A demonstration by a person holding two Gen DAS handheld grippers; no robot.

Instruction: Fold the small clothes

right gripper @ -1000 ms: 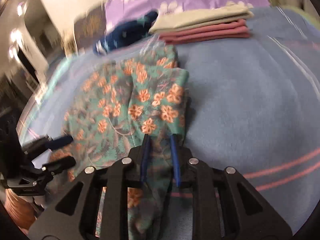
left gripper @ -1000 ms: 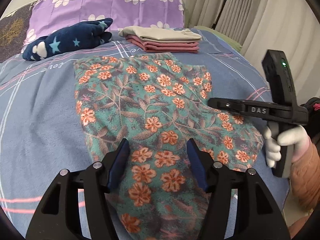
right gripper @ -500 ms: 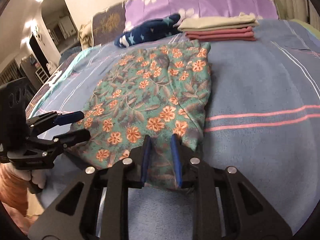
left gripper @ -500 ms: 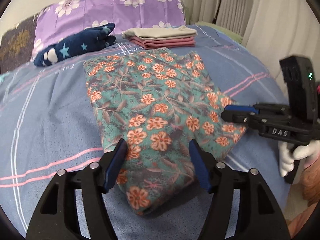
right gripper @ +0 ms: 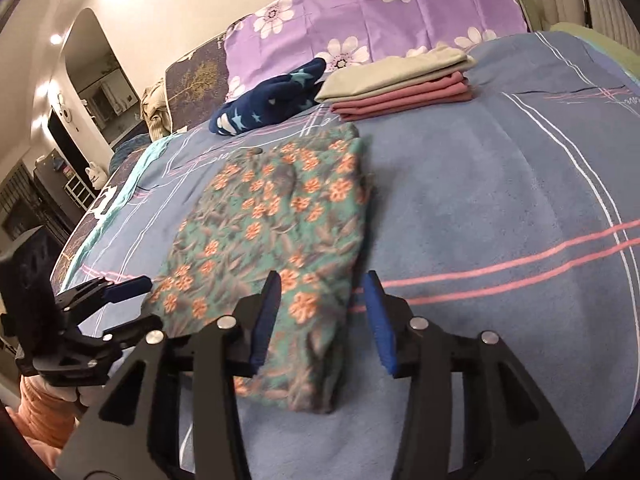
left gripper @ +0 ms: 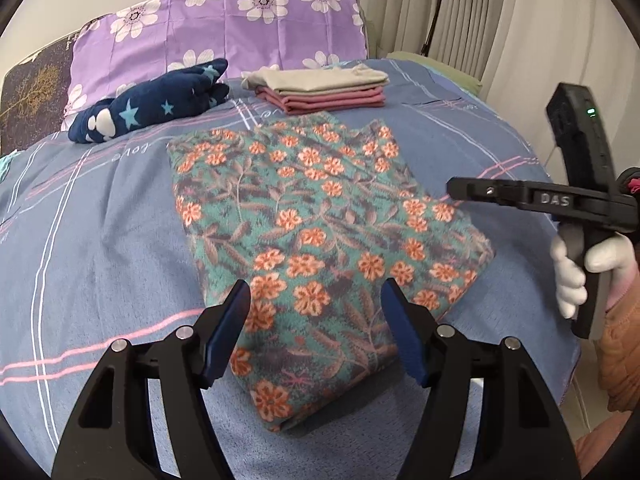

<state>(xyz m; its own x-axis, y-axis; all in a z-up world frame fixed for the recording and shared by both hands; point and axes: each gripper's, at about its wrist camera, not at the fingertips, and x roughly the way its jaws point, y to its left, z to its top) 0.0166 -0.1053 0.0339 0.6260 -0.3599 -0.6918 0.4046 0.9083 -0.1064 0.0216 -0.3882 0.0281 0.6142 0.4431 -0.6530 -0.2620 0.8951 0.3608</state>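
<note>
A teal garment with orange flowers (left gripper: pixel 316 236) lies folded flat on the blue bed cover (left gripper: pixel 92 248); it also shows in the right wrist view (right gripper: pixel 276 236). My left gripper (left gripper: pixel 316 332) is open and empty, hovering above the garment's near edge. My right gripper (right gripper: pixel 322 320) is open and empty, above the garment's near right corner. The right gripper shows side-on in the left wrist view (left gripper: pixel 452 190) at the garment's right edge. The left gripper shows in the right wrist view (right gripper: pixel 140 304) at the garment's left edge.
A stack of folded beige and pink clothes (left gripper: pixel 320 88) sits at the back of the bed. A navy star-patterned garment (left gripper: pixel 152 106) lies left of it. A purple flowered pillow (left gripper: pixel 224 36) stands behind. Curtains (left gripper: pixel 480 20) hang at the right.
The right gripper was shut on the garment's corner and has opened, letting it go. Both grippers have pulled back toward the bed's near edge. The garment now lies flat.
</note>
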